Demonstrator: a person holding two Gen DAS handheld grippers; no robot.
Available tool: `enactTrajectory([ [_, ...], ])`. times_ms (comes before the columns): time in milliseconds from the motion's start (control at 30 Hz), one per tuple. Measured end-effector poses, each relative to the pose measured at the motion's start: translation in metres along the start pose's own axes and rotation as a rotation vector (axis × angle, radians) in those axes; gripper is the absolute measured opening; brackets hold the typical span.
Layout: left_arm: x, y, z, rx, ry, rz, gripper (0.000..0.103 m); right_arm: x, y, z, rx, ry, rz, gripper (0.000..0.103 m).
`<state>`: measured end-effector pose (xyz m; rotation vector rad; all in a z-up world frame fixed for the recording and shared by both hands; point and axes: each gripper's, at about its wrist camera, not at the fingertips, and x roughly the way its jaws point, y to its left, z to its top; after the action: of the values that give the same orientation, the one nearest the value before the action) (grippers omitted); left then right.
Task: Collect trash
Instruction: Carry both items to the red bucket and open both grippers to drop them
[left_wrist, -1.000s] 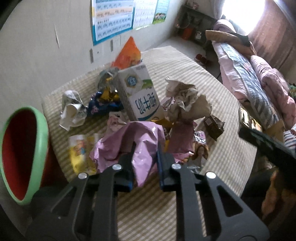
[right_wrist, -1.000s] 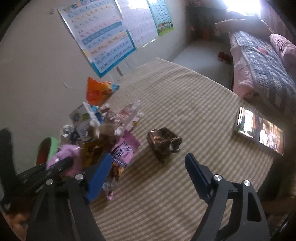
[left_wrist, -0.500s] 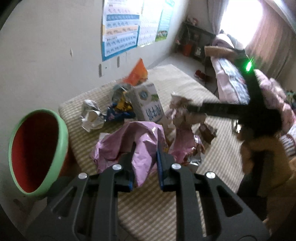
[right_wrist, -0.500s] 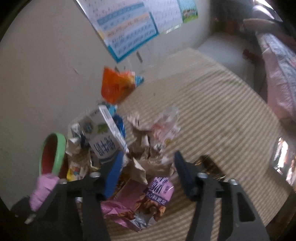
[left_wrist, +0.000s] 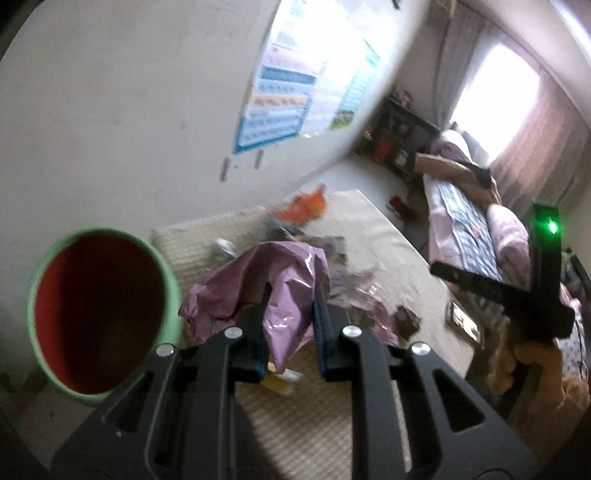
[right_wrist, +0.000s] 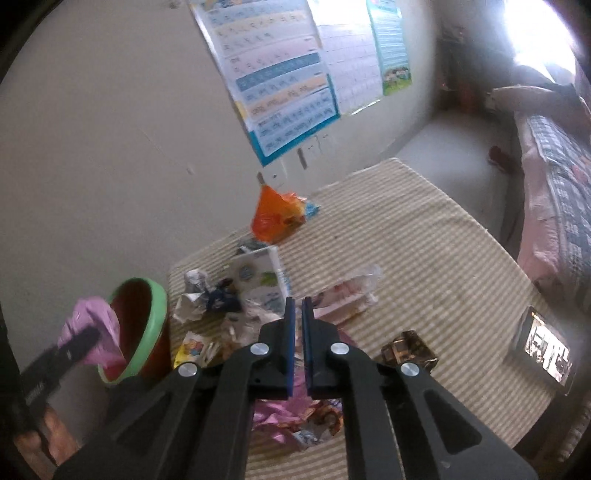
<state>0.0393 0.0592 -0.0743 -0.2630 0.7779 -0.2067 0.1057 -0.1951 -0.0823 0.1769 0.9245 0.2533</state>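
Note:
My left gripper is shut on a crumpled pink plastic bag, held up off the table just right of a red bin with a green rim. In the right wrist view the same bag hangs at the bin's rim. My right gripper is shut above the trash heap, with only a thin slit between its blue pads and nothing visible in it. Under it lie a milk carton, clear wrappers and a pink snack wrapper.
The striped table also carries an orange bag, crumpled paper, a yellow packet, a crushed brown box and a lit phone. A wall with posters stands behind. A bed is to the right.
The left gripper lifted the pink bag off the heap and carried it toward the bin. The right gripper swung over the heap, closed from wide open, and rose.

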Motion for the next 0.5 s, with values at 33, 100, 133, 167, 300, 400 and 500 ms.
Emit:
enactTrajectory([
  [33,-0.004,0.006,0.001,-0.003,-0.008,0.014,0.019,0.005,0.003,-0.001,-0.002,0.022,-0.009,0.009],
  [100,-0.01,0.02,0.001,-0.01,-0.02,0.042,0.019,0.018,0.008,-0.005,0.002,0.063,-0.016,0.046],
  [133,-0.013,0.025,0.0,-0.016,-0.024,0.055,0.019,0.024,0.011,-0.008,0.002,0.077,-0.019,0.055],
  [167,-0.015,0.032,-0.001,-0.023,-0.024,0.068,0.019,0.031,0.016,-0.01,-0.011,0.084,-0.029,0.058],
  [300,-0.023,0.048,-0.007,-0.04,-0.027,0.101,0.019,0.065,0.028,-0.017,-0.047,0.142,-0.092,0.057],
  [400,-0.028,0.055,-0.01,-0.038,-0.031,0.118,0.019,0.091,0.026,-0.022,-0.018,0.203,-0.101,0.057],
  [500,-0.029,0.063,-0.011,-0.053,-0.029,0.12,0.019,0.113,0.024,-0.025,-0.014,0.245,-0.133,0.043],
])
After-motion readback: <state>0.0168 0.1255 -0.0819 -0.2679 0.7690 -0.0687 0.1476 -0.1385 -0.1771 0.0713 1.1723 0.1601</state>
